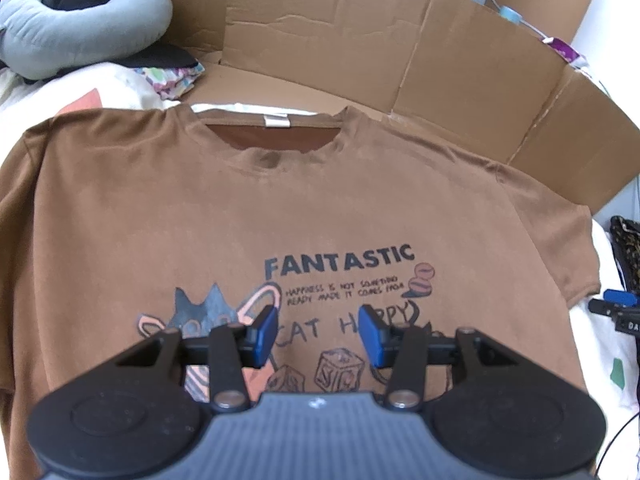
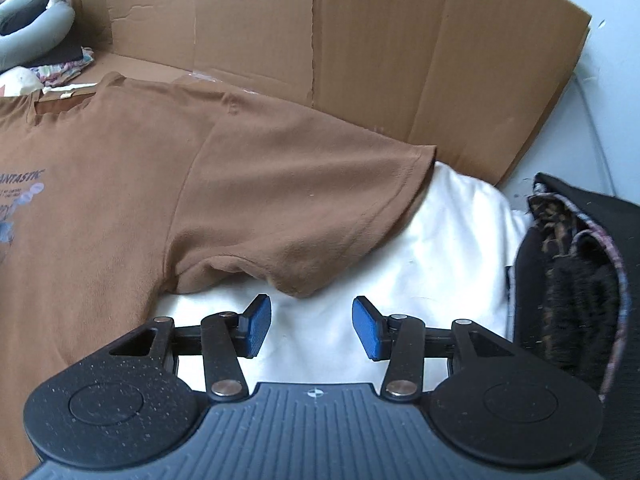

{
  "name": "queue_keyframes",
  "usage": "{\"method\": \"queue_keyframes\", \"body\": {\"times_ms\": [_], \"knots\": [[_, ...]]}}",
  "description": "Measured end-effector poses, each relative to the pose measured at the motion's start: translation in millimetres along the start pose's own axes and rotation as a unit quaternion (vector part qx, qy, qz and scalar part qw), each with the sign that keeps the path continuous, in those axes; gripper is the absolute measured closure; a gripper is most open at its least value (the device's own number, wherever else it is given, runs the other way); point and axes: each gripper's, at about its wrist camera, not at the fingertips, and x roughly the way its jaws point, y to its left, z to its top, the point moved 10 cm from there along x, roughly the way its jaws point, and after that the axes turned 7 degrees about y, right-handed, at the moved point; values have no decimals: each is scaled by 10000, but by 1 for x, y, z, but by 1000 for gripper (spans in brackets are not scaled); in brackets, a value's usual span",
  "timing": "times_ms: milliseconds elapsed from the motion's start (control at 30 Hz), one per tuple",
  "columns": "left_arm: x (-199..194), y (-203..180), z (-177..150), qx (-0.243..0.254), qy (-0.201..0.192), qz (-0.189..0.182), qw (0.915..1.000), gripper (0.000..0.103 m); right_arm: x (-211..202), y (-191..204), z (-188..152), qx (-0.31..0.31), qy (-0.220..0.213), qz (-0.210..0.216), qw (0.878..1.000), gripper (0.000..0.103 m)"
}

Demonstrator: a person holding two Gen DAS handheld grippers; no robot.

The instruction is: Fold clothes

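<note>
Our left gripper (image 1: 318,334) hangs over the printed chest of the brown T-shirt (image 1: 240,208) with its blue pads (image 1: 266,330) apart and nothing between them, while our right gripper (image 2: 311,326) sits just off the T-shirt's sleeve (image 2: 304,200), jaws parted and empty over the white sheet (image 2: 440,248). The T-shirt lies flat, face up, its collar toward the cardboard (image 1: 440,60) behind it
</note>
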Motion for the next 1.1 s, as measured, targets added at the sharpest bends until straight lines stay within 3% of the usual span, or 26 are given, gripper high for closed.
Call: {"method": "queue_keyframes", "body": {"times_ms": [367, 600, 900, 1100], "knots": [[3, 4, -3, -85, 19, -8, 10000, 56, -11, -20, 17, 246, -266, -651, 9972, 51], [3, 5, -5, -95, 40, -30, 9999, 56, -26, -40, 9, 537, -192, -768, 9954, 51], [6, 4, -8, -105, 64, -57, 9999, 56, -26, -23, -9, 1248, 42, 424, 9913, 51], [11, -5, -6, 4, 59, -97, 9999, 56, -15, -13, -6, 1844, 183, 1138, 9761, 51]]}}
